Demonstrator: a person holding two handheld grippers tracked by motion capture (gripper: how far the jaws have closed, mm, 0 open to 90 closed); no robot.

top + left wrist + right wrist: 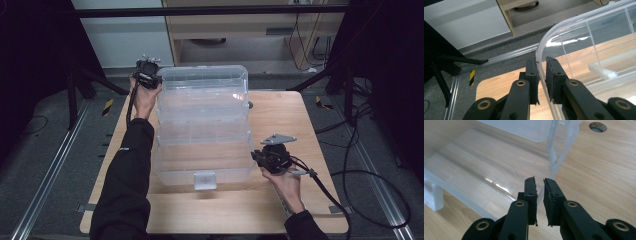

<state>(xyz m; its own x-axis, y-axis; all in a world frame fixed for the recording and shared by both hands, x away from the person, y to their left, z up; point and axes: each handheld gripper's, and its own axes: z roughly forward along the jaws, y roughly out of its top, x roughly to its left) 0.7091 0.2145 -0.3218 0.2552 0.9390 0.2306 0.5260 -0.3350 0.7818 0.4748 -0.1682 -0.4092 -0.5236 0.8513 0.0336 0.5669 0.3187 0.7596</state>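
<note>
gripping the clear plastic tiered storage box (202, 125) on the wooden desk (295, 130), left tongs (541, 75) clamp its far rim, right tongs (539, 195) clamp its near side wall.

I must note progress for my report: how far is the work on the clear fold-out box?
Done: the clear tiered box stands unfolded on the wooden table, trays stepped back, front latch loose.
In hand: the left gripper pinches the top tray's rim at the far left corner; the right gripper grips the bottom tray's wall at the near right corner.
Left: probably folding it shut and latching; the trays hold nothing.
</note>
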